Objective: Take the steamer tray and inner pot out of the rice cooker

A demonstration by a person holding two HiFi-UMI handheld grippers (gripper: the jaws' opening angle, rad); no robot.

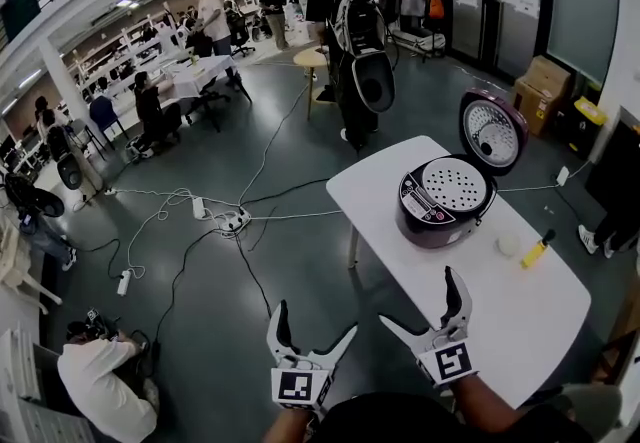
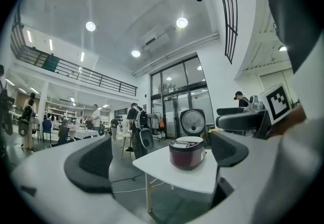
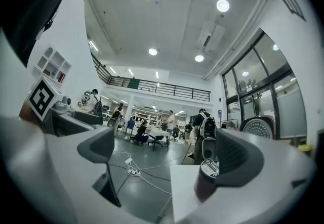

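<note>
The rice cooker (image 1: 443, 203) sits right of centre on the desk (image 1: 520, 316), lid (image 1: 493, 131) up, with the steamer tray (image 1: 455, 183) still seated inside. Nothing is out yet. The left gripper (image 1: 316, 321) and right gripper (image 1: 418, 299) hover at the bottom of the frame, jaws wide and empty. Only the head view looks down onto the tray; the gripper views catch just the cooker's side.

No wording can be read anywhere; the small print on the dark red rice cooker (image 1: 432, 229) is too tiny to make out.
</note>
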